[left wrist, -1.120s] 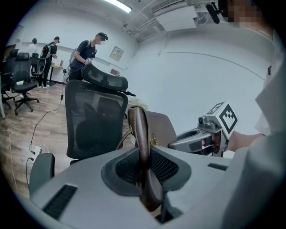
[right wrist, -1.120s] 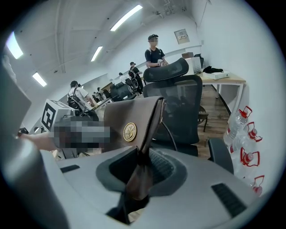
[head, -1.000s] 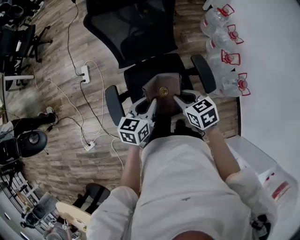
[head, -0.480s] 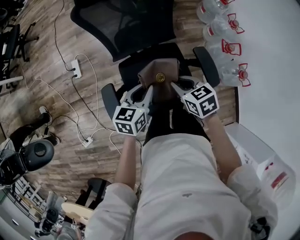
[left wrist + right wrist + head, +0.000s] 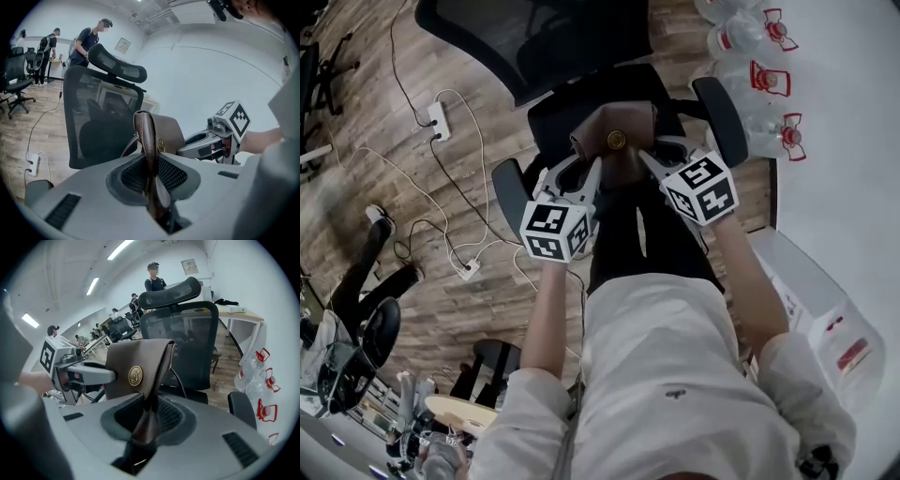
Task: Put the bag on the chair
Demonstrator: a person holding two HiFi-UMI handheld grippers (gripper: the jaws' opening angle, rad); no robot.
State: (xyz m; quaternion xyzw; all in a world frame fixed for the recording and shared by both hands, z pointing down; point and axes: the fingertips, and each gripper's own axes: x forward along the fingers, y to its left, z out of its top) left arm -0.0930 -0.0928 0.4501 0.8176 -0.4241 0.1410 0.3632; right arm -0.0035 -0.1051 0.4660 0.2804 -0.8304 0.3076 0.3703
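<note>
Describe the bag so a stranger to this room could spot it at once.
Find the black mesh office chair on the wooden floor. Over its seat, a bag is gripped at either side by the left tongs and the right tongs. It is the only brown leather thing there, with a round gold emblem on its flap.

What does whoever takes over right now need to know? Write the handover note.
Left gripper: shut on the left edge of the brown leather bag.
Right gripper: shut on the bag's right edge.
Bag: upright, held between both grippers over the seat of the black office chair. Whether its bottom touches the seat cannot be seen.
Done: bag gripped on both sides and brought to the chair.
Left: lower it onto the seat, open both jaws, draw the grippers back.
</note>
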